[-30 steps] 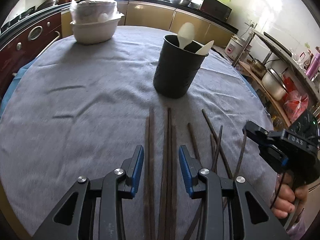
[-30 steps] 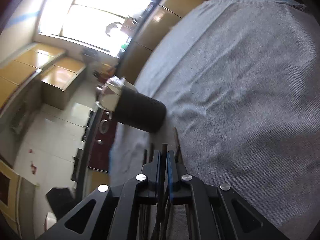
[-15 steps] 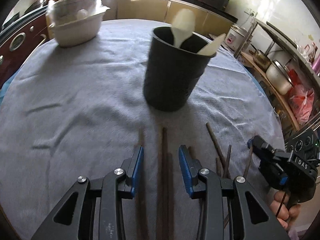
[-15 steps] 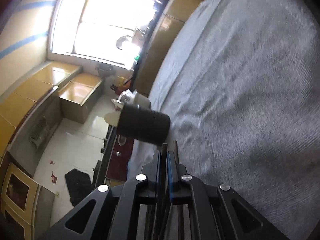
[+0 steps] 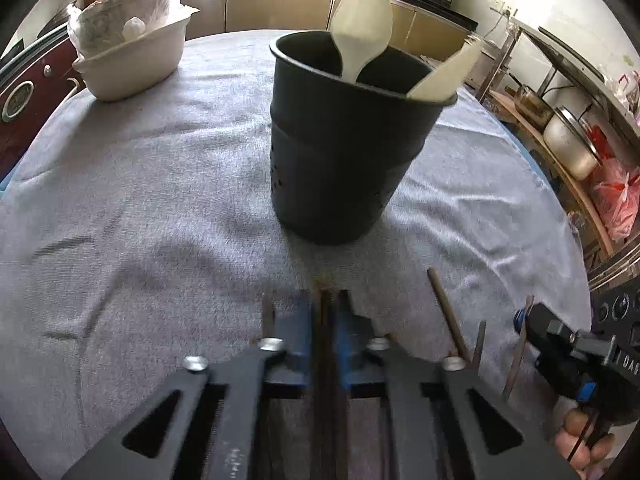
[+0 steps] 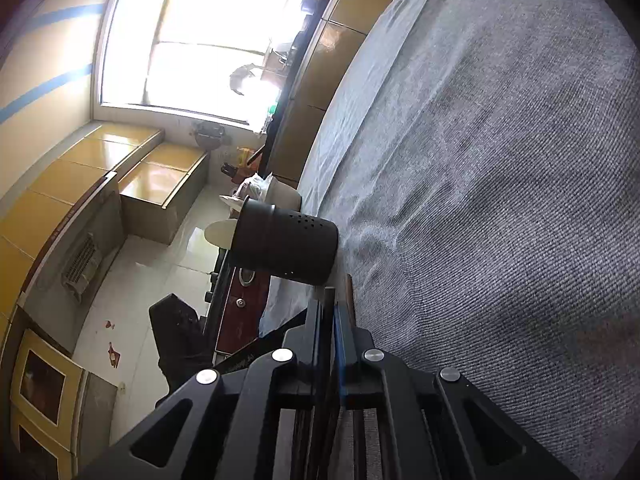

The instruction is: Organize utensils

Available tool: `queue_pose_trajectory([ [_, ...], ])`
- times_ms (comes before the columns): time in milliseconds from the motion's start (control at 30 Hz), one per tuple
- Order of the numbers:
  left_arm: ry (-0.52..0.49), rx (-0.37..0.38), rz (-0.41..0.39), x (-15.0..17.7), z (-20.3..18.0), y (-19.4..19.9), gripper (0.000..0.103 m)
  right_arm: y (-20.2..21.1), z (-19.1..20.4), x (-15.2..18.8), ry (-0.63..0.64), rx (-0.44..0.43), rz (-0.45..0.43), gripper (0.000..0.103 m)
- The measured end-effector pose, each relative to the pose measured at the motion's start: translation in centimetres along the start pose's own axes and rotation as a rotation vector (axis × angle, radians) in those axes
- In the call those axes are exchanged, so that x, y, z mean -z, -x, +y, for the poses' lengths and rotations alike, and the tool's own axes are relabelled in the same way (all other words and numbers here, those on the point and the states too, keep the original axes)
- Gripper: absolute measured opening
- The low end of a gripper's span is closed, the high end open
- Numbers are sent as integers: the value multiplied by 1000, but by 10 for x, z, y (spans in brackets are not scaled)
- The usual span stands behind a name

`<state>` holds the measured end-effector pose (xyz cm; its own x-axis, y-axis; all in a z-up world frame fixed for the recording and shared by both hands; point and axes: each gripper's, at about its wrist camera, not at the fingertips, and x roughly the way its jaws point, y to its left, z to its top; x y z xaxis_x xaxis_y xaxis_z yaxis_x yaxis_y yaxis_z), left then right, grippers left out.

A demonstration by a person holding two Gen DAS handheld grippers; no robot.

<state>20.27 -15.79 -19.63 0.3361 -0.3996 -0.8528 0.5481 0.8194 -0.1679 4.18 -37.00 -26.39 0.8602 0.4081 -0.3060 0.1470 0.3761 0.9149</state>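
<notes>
A black utensil holder (image 5: 344, 140) stands on the grey cloth with a pale spoon (image 5: 362, 28) and a pale spatula tip (image 5: 448, 76) in it. It also shows in the right wrist view (image 6: 284, 246), rotated sideways. My left gripper (image 5: 325, 312) is shut on dark brown chopsticks (image 5: 325, 304), just short of the holder's base. Other chopsticks (image 5: 446, 312) lie on the cloth to the right. My right gripper (image 6: 329, 316) is shut on a dark chopstick (image 6: 329, 300); it shows in the left wrist view (image 5: 524, 320) at lower right.
A white bowl (image 5: 132, 68) with a plastic bag in it sits at the table's far left. The round table (image 5: 140, 184) carries a grey cloth. Kitchen counters stand behind, and a shelf with pots (image 5: 568, 140) stands to the right.
My left gripper has moved forward toward the holder and closed on the chopsticks. The right gripper stays shut on its chopstick and has tilted a little further.
</notes>
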Motion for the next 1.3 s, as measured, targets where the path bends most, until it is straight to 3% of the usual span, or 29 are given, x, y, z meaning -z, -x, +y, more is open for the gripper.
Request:
queue_pose_trajectory([
  [100,-12,4,-25,8,0,10,2,-2,1,0,4,4,2,7],
  [367,-9,23,-132,20,13,57,2,-3,2,0,11,18,-3,7],
  [533,4,-35,-81,19,24,54,2,-3,2,1,16,27,-6,7],
  [633,2,-41,-34,27,25,43,9,-4,1,1,16,28,-3,7],
  [767,-14,-45,-15,25,18,33,38,-5,2,1,19,32,0,7],
  [967,-32,-79,27,10,17,11,38,-7,2,0,23,38,3,7],
  [1033,-39,-74,28,4,17,6,36,-8,2,0,22,39,4,7],
  [1167,-63,-46,66,-8,19,-2,10,-8,2,0,24,41,4,7],
  [1300,-59,-17,83,-12,22,-4,6,-9,2,0,31,48,3,7],
])
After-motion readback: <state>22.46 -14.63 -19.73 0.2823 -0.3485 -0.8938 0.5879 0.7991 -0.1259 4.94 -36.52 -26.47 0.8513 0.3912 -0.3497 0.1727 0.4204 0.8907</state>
